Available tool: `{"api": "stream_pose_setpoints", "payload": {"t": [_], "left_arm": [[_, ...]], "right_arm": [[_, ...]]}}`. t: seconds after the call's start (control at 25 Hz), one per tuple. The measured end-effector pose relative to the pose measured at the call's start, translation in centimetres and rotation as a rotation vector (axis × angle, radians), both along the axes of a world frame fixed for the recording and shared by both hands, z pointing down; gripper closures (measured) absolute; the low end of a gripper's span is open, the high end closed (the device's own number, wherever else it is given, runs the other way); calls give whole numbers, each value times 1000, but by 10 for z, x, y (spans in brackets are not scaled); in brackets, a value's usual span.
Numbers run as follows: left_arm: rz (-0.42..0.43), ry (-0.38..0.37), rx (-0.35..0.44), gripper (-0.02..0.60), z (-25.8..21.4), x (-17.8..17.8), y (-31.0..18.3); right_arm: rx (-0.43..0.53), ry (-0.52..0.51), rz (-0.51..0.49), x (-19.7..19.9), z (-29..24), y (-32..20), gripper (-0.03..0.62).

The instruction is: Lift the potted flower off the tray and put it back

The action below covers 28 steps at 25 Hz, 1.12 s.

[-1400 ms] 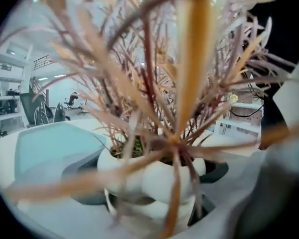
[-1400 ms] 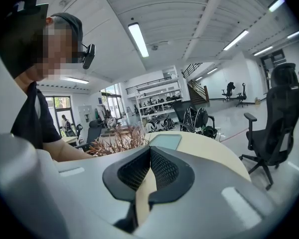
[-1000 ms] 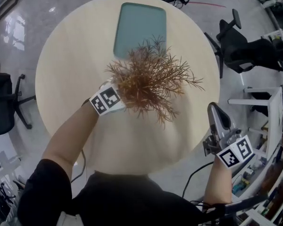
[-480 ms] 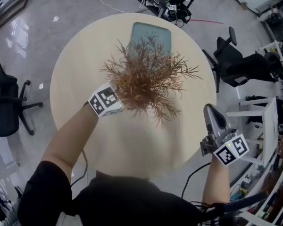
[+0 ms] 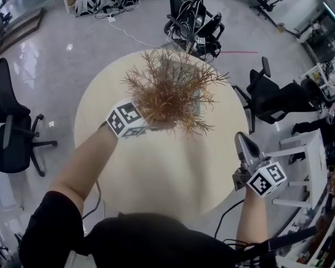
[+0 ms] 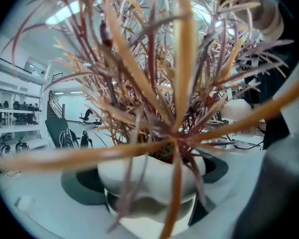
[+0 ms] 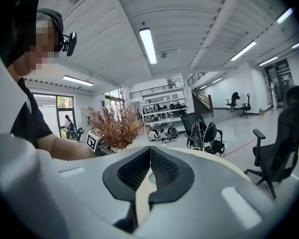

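Observation:
The potted flower (image 5: 170, 91), a bush of rusty-brown needle leaves, covers the far middle of the round table (image 5: 156, 172). Its white pot (image 6: 149, 173) sits between the jaws of my left gripper (image 5: 151, 123), which is shut on it. Leaves fill most of the left gripper view. The tray is almost wholly hidden under the foliage, so I cannot tell whether the pot touches it. My right gripper (image 5: 244, 149) hovers at the table's right edge, shut and empty, jaws touching (image 7: 149, 166). The right gripper view shows the flower (image 7: 117, 126) at the left.
Black office chairs stand round the table: one at the left (image 5: 11, 133), one at the right (image 5: 273, 99), and one behind with cables heaped on it (image 5: 192, 21). A white desk (image 5: 315, 161) is close to the right gripper.
The left gripper has carried the flower away from me, from the near side of the tray to over it. The head view has tilted up. The right gripper has stayed near the table's right edge.

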<state>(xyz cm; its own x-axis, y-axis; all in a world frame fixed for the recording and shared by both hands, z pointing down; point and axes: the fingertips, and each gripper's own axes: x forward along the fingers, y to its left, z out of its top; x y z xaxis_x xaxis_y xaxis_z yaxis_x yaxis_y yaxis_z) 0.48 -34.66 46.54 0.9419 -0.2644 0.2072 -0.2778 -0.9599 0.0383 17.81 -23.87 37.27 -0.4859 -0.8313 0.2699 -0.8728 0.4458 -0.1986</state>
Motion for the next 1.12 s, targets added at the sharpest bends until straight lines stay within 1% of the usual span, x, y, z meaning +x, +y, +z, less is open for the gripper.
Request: {"api": "stream_pose_setpoints", "payload": {"t": [0.08,0.2,0.28,0.48,0.76,1.0,1.12], "left_arm": [[-40,2,-5,60,-11,0,-14],[-59,-5,21,60,-31,7,-27],[-79,-4,26,60,-38,13,-42],[-81,-5,36,60,-41,32,-80],[-82,8,-2,60,-12,51,-142],[-97,2,-38,60,29,73,-196],[-104,0,-47,60,49,81,-222]], "right_arm": [[-5,1,-22,4,0,-7,579],[-11,-11,-52,15,-1,-23,579],[-2,-14,-66,22,-4,-37,579],[15,-14,-77,32,-2,-72,579],[10,-9,-58,40,25,-127,579],[-5,-11,-72,52,59,-172,579],[-14,-29,-70,55,78,-192,579]]}}
